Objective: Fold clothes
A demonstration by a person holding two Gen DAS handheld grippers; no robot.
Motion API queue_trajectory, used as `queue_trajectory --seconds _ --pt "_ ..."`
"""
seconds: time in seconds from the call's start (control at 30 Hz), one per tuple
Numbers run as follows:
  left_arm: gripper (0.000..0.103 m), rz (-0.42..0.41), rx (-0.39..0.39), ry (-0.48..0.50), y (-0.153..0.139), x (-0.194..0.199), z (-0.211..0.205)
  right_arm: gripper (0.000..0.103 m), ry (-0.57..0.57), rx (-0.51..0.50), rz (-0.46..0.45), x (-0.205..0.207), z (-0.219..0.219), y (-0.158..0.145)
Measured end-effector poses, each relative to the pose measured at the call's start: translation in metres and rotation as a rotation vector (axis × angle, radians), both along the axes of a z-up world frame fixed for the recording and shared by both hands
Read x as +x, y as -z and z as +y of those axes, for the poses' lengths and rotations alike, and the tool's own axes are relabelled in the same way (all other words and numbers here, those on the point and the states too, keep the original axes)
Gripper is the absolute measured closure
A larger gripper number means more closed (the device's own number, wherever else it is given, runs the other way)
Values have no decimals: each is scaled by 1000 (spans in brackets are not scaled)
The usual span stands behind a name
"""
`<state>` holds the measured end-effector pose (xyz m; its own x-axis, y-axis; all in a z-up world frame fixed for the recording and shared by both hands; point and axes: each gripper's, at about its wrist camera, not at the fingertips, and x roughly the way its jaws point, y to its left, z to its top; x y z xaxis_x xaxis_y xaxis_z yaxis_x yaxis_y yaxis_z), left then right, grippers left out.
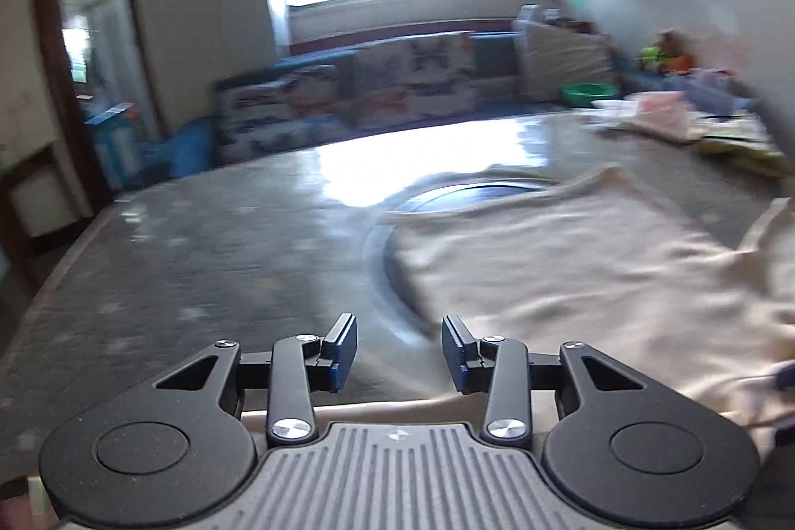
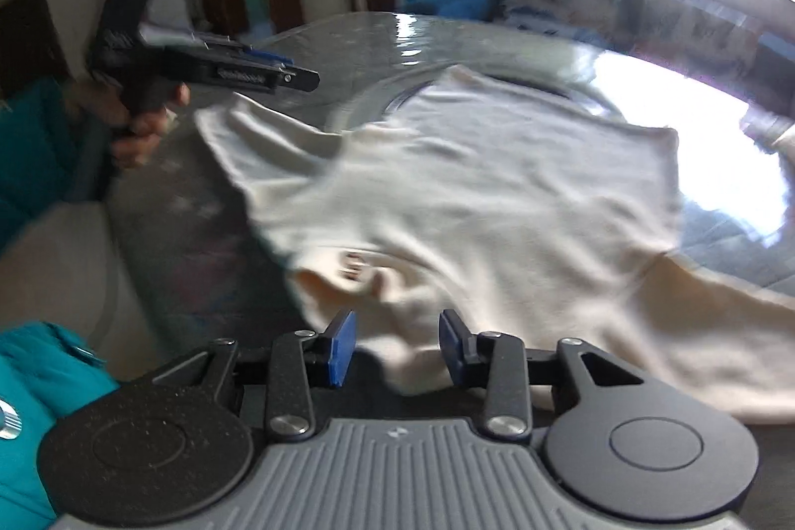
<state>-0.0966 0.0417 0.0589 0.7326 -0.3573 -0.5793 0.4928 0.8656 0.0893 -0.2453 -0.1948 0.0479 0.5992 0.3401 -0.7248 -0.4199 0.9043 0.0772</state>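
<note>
Cream garment on worktop; dark print near collar, blurred, unreadable. Left gripper jaws spread, empty. Right gripper jaws spread, empty, garment edge just ahead.

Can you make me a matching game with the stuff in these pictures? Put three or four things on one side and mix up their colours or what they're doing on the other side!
Things:
1. shirt
2. left gripper
3. bowl
4. table

Colours or states:
A. green, far back near the sofa
B. open, holding nothing
C. cream, spread out flat
D. grey and shiny, with window light bouncing off it

Right pairs: 1-C, 2-B, 3-A, 4-D
</note>
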Motion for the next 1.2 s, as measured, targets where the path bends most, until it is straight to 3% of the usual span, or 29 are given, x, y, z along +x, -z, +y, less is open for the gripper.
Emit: queue_trajectory --seconds 0.13,0.27,0.5,0.7,0.87,1.2 --pt "62 23 8 183 11 -20 -42 67 -11 -24 22 -3 -1 7" --pt "62 69 26 305 32 -38 -71 68 -18 -18 24 -10 -5 3" --pt "62 23 89 455 45 -75 -85 68 145 0 -44 -12 -51 -14" --pt "62 22 87 497 33 -73 -88 68 349 -31 -55 5 -107 -1" --pt "61 30 22 520 17 -66 -104 68 454 -65 -44 13 -144 14" --pt "61 77 32 616 36 -73 -148 67 631 -158 -63 14 -202 10"
